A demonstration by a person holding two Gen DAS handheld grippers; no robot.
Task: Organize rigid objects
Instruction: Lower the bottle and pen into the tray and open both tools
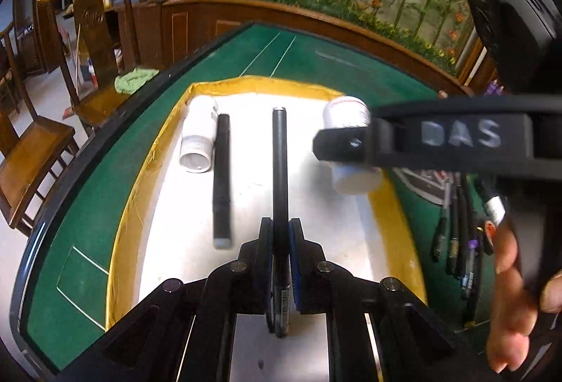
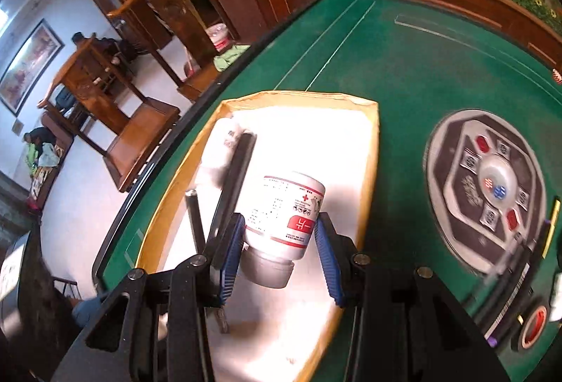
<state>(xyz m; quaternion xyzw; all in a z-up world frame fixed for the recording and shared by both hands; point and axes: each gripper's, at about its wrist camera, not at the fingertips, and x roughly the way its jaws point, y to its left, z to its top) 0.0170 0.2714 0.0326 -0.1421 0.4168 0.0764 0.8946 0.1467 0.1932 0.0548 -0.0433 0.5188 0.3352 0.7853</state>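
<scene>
Pen (image 1: pixel 280 171) and bottle (image 2: pixel 286 217) in jaws

Glare whitens the tray (image 2: pixel 372 150); fisheye edges bend, slight blur.

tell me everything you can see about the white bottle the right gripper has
The white bottle looks like plastic, cylindrical, with a grey screw cap facing the camera and a white label carrying a red band, a red cross and small print. It is clamped between the blue-padded jaws of the right gripper, tilted base-away, above the white tray with a yellow rim. Only the pads touch it.
</scene>
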